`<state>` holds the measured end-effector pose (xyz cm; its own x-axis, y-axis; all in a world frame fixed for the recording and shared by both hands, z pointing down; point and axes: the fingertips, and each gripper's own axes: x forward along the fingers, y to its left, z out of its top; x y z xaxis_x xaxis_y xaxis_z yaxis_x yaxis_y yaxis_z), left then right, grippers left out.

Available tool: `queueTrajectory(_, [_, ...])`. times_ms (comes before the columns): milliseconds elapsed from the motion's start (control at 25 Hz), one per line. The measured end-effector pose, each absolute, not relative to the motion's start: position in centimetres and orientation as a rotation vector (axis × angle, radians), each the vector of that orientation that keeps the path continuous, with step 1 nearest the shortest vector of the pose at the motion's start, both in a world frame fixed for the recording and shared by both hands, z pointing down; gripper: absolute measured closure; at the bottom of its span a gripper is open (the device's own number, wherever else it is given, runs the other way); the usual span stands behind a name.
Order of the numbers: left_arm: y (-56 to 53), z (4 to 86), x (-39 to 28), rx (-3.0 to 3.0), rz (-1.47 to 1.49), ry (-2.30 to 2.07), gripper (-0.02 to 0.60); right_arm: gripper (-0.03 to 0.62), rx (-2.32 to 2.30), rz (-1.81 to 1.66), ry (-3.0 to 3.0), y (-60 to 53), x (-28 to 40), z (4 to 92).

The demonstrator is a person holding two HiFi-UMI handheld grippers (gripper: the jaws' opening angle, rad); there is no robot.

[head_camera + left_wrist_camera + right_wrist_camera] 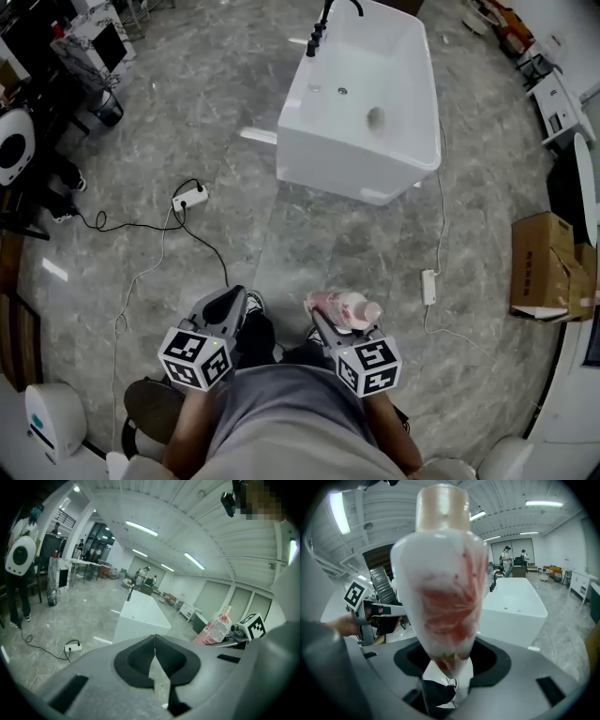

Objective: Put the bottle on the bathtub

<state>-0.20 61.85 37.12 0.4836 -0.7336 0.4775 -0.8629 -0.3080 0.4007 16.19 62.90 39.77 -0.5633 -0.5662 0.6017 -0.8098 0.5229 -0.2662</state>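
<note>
A pale bottle (343,308) with a pink-red label and a cream cap lies in my right gripper (330,323), which is shut on it. In the right gripper view the bottle (443,578) fills the middle, cap pointing away. The white bathtub (366,103) stands on the floor well ahead, with a black tap (322,26) at its far left end. The bathtub (513,606) shows right of the bottle, and the bathtub (140,616) is also ahead in the left gripper view. My left gripper (223,307) is shut with nothing in it, beside the right one.
A white power strip (190,198) with a black cable lies on the grey marble floor at left. Another white cable and plug box (428,286) trail right of the tub. Cardboard boxes (548,264) stand at right. A white robot-like device (14,142) and desks are at far left.
</note>
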Motion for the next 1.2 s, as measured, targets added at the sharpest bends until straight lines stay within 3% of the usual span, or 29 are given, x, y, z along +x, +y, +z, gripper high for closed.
queueTrajectory(600, [54.3,34.1,-9.2,2.276,0.206,-1.265,0.574,0.367,1.269,0.632,-2.337,54.0,6.7,35.8])
queueTrajectory(1200, [42.8,34.4,-8.4,2.286,0.214,-1.276,0.574,0.367,1.281,0.662,-2.361,42.8,6.2,37.0])
